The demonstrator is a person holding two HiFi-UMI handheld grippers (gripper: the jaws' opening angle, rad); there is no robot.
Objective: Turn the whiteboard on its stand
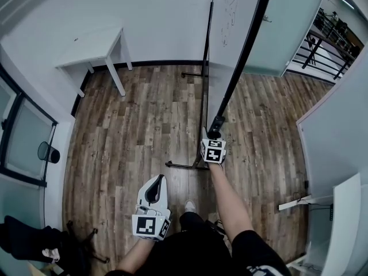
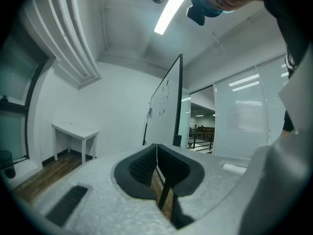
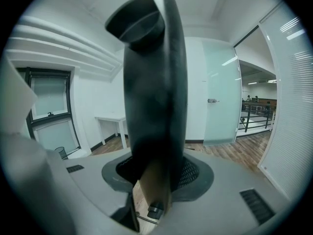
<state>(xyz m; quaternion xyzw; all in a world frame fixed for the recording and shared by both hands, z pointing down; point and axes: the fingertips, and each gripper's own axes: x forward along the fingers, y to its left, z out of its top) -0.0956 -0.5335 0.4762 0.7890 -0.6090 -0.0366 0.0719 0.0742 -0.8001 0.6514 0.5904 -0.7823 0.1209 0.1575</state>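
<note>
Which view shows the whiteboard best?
Left gripper view: the whiteboard stands upright, face and black edge both visible. Head view foreshortens it steeply from above. Right gripper view shows only its dark edge, close up, clamped in the right claw.

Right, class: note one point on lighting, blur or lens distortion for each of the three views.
Head view: even light, but the wide lens bends the walls around the wooden floor. Left gripper view: the ceiling strip light glares white; corners fall black. Right gripper view: the whiteboard edge, clamped in the right gripper, sits too close and blurs.
</note>
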